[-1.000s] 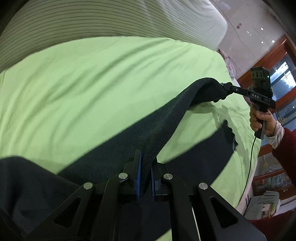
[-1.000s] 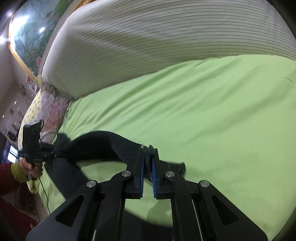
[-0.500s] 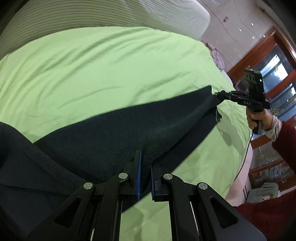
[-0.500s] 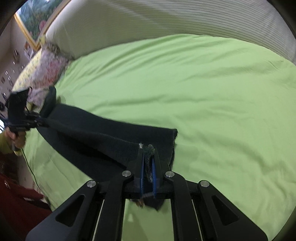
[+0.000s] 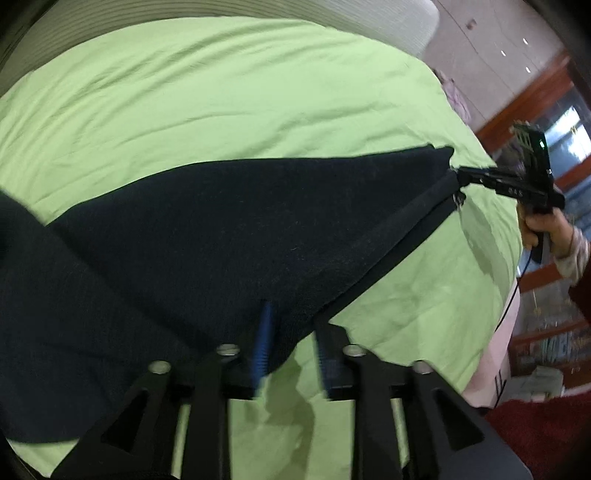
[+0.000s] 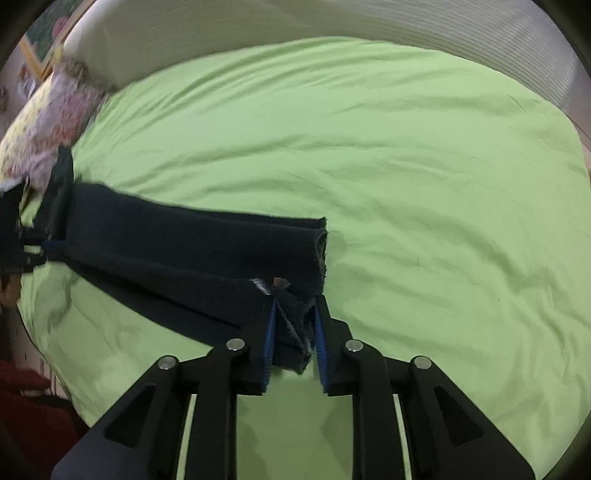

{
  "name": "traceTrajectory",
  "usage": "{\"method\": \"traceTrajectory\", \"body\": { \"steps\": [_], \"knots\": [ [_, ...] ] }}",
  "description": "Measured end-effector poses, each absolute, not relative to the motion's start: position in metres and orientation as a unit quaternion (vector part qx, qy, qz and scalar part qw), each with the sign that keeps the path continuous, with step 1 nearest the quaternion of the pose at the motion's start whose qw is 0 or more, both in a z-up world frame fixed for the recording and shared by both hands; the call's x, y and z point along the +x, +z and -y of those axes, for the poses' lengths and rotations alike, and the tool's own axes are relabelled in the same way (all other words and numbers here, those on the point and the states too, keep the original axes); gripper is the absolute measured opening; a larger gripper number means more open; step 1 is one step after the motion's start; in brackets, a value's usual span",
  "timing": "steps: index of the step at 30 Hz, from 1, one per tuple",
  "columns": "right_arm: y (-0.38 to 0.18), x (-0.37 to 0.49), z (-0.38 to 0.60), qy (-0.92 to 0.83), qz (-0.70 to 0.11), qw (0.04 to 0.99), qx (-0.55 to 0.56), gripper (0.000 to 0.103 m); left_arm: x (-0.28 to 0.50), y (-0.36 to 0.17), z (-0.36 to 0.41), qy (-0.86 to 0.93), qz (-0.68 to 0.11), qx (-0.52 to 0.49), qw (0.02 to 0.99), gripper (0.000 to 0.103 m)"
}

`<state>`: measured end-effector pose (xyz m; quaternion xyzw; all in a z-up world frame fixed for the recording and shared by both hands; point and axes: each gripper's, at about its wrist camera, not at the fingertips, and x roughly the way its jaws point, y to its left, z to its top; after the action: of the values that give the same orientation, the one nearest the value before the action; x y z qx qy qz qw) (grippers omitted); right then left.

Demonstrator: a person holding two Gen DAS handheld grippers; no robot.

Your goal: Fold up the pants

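Observation:
The dark pants point(image 5: 229, 236) lie stretched across the green bed sheet point(image 5: 221, 103). In the left wrist view my left gripper point(image 5: 291, 332) has its jaws parted, with the pants' edge loose between them. My right gripper point(image 5: 458, 177) shows at the far corner of the cloth. In the right wrist view my right gripper point(image 6: 293, 325) is also parted, with the folded hem of the pants point(image 6: 192, 251) still between its blue pads point(image 6: 269, 332). The left gripper point(image 6: 40, 243) sits at the other end of the pants.
A striped white duvet point(image 6: 332, 22) lies rolled along the far side of the bed. A floral pillow point(image 6: 48, 122) sits at the left. Wooden glass cabinets point(image 5: 546, 122) stand beyond the bed's right edge point(image 5: 495, 332).
Both grippers lowered the lifted pants flat onto the sheet, then both sets of jaws opened from shut, loosening their hold on the cloth.

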<state>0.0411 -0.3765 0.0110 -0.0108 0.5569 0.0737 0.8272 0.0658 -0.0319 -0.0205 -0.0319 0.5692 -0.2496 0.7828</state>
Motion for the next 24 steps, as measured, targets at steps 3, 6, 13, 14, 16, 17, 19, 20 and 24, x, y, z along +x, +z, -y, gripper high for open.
{"method": "traceTrajectory", "body": {
  "steps": [3,6,13,14,16,17,19,20,24],
  "knots": [
    [0.028,0.032,0.384,0.042,-0.529,0.848,0.017,0.046,0.058,-0.013,0.015,-0.222,-0.558,-0.059,0.798,0.057],
    [0.045,0.024,0.386,0.028,-0.497,0.866,0.049,0.049,0.055,-0.003,-0.009,-0.18,-0.553,-0.097,0.807,0.059],
    [0.047,0.038,0.327,0.098,-0.483,0.866,0.088,0.049,0.081,0.018,-0.072,-0.042,-0.563,-0.155,0.811,0.066],
    [0.044,0.04,0.316,0.113,-0.484,0.863,0.09,0.049,0.087,0.02,-0.08,-0.025,-0.565,-0.161,0.809,0.066],
    [0.036,0.049,0.284,0.155,-0.49,0.853,0.097,0.049,0.101,0.025,-0.1,0.012,-0.569,-0.176,0.803,0.068],
    [0.031,0.053,0.264,0.176,-0.495,0.845,0.093,0.049,0.108,0.026,-0.108,0.032,-0.572,-0.181,0.799,0.07],
    [0.025,0.059,0.235,0.206,-0.499,0.837,0.09,0.049,0.121,0.028,-0.119,0.068,-0.577,-0.187,0.792,0.071],
    [0.02,0.063,0.216,0.226,-0.503,0.829,0.089,0.049,0.128,0.029,-0.124,0.082,-0.578,-0.19,0.789,0.071],
    [0.007,0.071,0.156,0.285,-0.515,0.804,0.083,0.049,0.158,0.029,-0.139,0.143,-0.584,-0.186,0.777,0.071]
  ]
}}
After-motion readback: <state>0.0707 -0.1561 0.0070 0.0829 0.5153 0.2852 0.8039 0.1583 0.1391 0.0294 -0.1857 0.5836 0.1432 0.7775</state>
